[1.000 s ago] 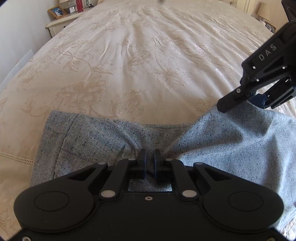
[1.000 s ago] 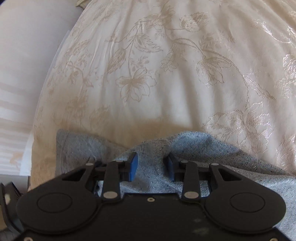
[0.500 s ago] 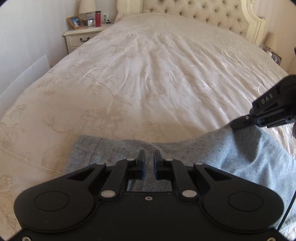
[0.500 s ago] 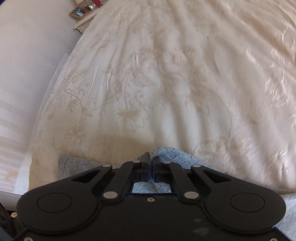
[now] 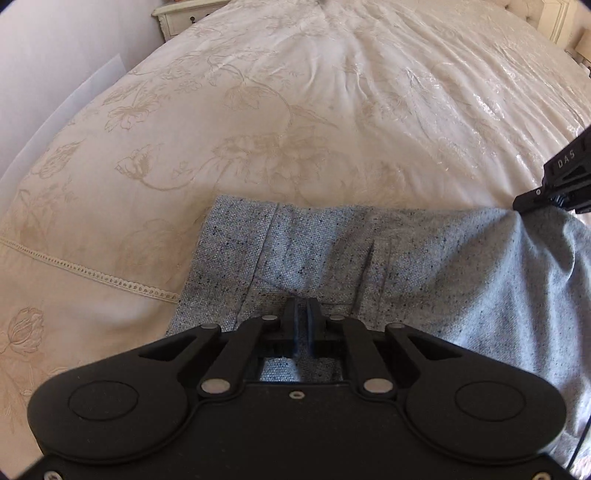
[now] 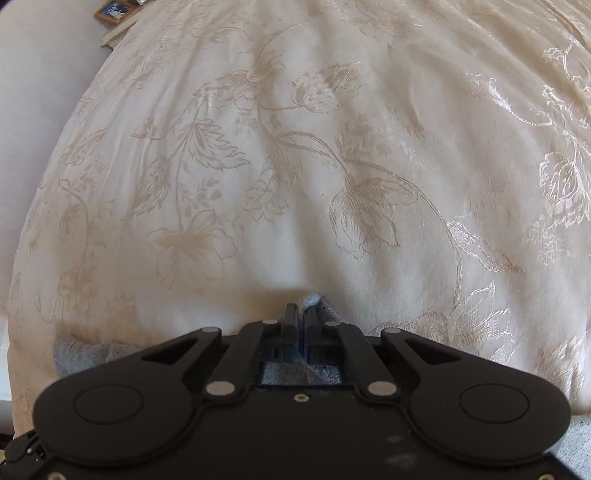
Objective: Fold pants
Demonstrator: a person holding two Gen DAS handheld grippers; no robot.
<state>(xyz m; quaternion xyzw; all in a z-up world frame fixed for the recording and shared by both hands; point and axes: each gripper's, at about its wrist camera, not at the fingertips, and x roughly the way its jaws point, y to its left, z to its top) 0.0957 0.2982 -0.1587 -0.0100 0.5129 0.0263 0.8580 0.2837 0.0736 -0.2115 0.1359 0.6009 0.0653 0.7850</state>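
The grey speckled pants (image 5: 406, 258) lie across the near part of a cream floral bedspread (image 5: 295, 110). My left gripper (image 5: 303, 301) pinches a fold of the fabric, its jaws still closing slightly on the cloth between them. At the right edge of the left wrist view, my right gripper (image 5: 532, 201) grips the pants' far edge, pulling the cloth into a raised peak. In the right wrist view the right gripper (image 6: 301, 308) is shut on a small tuft of the pants (image 6: 316, 300), and most of the garment is hidden under the tool.
The bedspread (image 6: 295, 147) stretches away ahead of both grippers. A white nightstand (image 5: 181, 14) stands at the far left by the wall, with a photo frame (image 6: 112, 9) on it. The padded headboard (image 5: 554, 14) shows at the far right.
The right gripper's jaws, open around the cloth a second ago, have shut on it. The pants' far edge now runs straighter between the two grippers, and the right gripper sits further right.
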